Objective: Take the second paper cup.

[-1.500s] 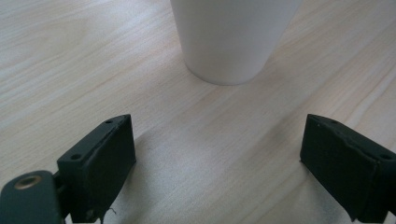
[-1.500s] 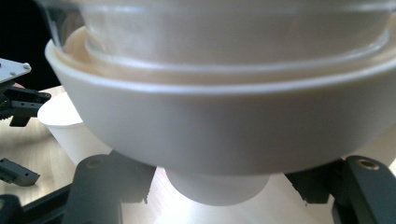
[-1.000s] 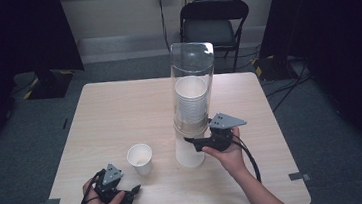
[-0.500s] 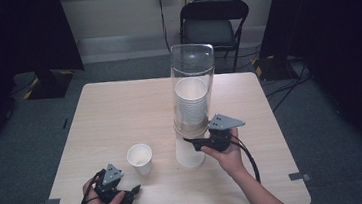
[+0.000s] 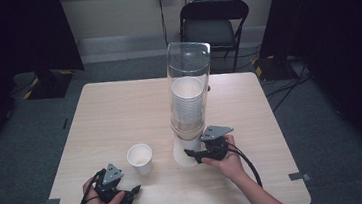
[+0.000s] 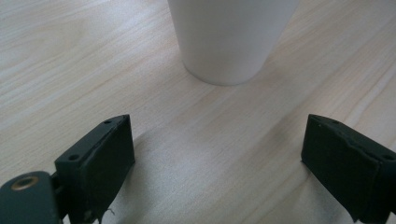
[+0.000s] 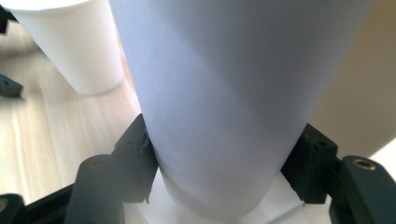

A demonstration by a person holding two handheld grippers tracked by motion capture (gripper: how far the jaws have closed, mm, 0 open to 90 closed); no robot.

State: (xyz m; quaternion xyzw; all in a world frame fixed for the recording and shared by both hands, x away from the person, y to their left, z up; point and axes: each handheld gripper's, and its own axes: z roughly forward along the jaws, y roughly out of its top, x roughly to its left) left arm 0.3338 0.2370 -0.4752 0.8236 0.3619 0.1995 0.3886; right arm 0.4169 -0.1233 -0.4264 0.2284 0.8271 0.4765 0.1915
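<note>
A clear cup dispenser (image 5: 190, 88) stood near the middle of the light wooden table (image 5: 115, 113), its tube holding a stack of white paper cups (image 5: 187, 101). Below the tube's mouth a white cup (image 5: 186, 151) hung from the bottom of the stack, and the right gripper (image 5: 194, 154) sat at that cup, on the dispenser's near right side. In the right gripper view the jaws were closed against both sides of the cup (image 7: 233, 102), one pad pressing its left wall and the other its right, with the dispenser's white base visible beneath. A single paper cup (image 5: 140, 158) stood upright on the table to the near left of the dispenser, apart from it. The left gripper (image 5: 131, 192) rested on the table farther to the near left of the dispenser, close to the table's front edge and just short of the loose cup. In the left gripper view its jaws stood wide apart with bare wood between them, and the loose cup (image 6: 229, 37) stood ahead of them, untouched. Behind the dispenser, beyond the table, stood a black folding chair (image 5: 214, 23).
</note>
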